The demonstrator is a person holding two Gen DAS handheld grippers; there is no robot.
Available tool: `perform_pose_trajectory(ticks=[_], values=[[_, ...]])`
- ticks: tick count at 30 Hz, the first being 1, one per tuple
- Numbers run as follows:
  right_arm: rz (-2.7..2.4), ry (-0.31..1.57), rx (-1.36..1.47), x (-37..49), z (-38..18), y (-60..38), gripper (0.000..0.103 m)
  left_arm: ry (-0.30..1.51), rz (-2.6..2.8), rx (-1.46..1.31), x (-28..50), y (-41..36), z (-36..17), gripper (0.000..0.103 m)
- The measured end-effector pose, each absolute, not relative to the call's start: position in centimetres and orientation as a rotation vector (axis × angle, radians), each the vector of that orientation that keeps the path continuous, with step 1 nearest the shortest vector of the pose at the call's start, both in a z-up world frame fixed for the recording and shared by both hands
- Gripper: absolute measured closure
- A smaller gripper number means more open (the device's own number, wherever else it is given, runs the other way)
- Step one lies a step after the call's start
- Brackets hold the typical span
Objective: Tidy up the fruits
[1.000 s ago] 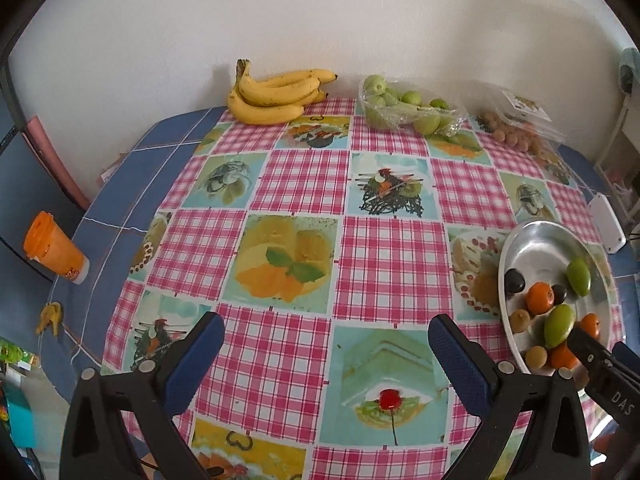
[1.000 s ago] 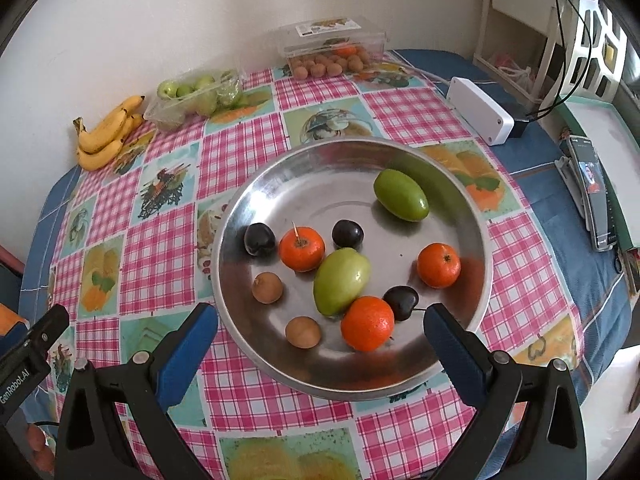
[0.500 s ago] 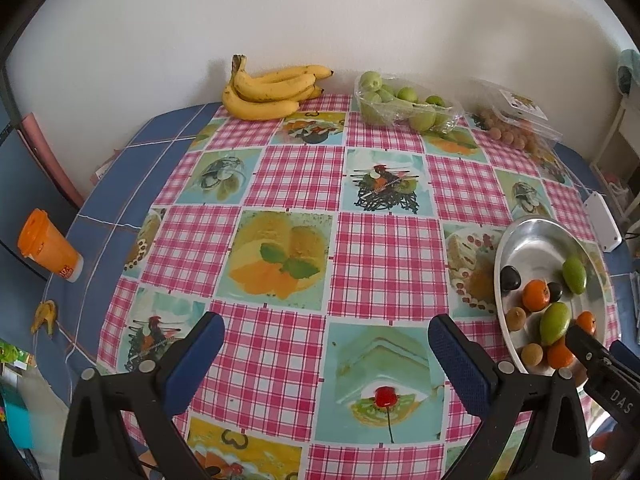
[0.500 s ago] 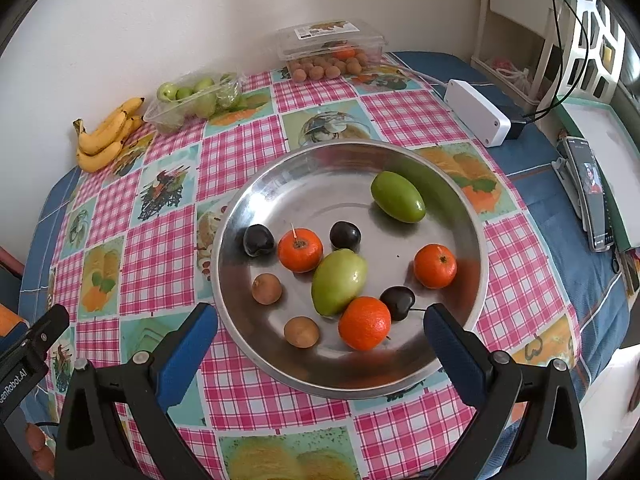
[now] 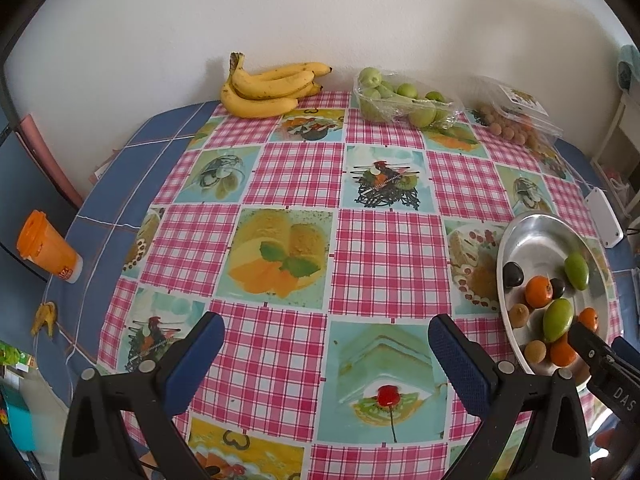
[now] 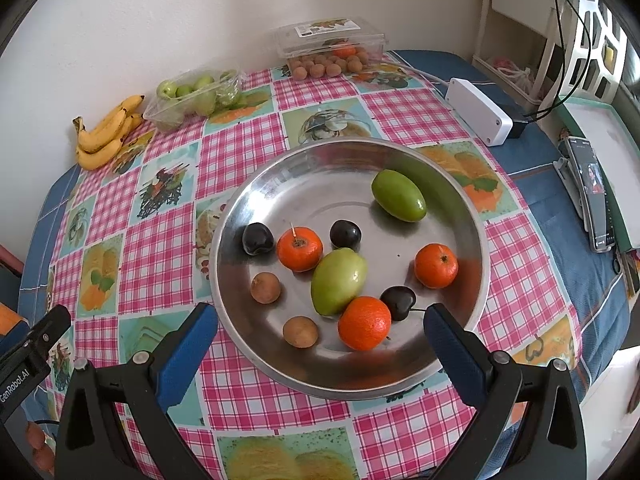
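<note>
both grippers released and empty, right gripper (image 6: 320, 334) above the steel bowl (image 6: 460, 208) of fruit, left gripper (image 5: 326, 350) well left

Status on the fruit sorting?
Early. Done: nothing clearly; the oranges, green fruits, dark fruits and brown fruits sit mixed in the metal bowl. In hand: nothing; left gripper and right gripper are open. Left: all sorting.
</note>
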State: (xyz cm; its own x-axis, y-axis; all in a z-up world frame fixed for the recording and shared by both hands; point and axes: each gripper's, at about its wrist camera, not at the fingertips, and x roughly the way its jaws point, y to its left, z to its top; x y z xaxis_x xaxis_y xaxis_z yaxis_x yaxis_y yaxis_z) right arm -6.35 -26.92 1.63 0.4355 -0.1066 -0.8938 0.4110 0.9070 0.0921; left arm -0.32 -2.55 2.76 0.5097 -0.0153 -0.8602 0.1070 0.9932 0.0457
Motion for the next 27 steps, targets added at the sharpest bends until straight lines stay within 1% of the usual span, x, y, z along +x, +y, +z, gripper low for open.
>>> perform_pose_trajectory(ticks=[27], values=[[-0.318, 1.088, 0.309, -6.07, 1.4, -26.6, 0.0, 1.04, -0.086, 0.113, -0.26, -2.56, 2.53, 0.0]])
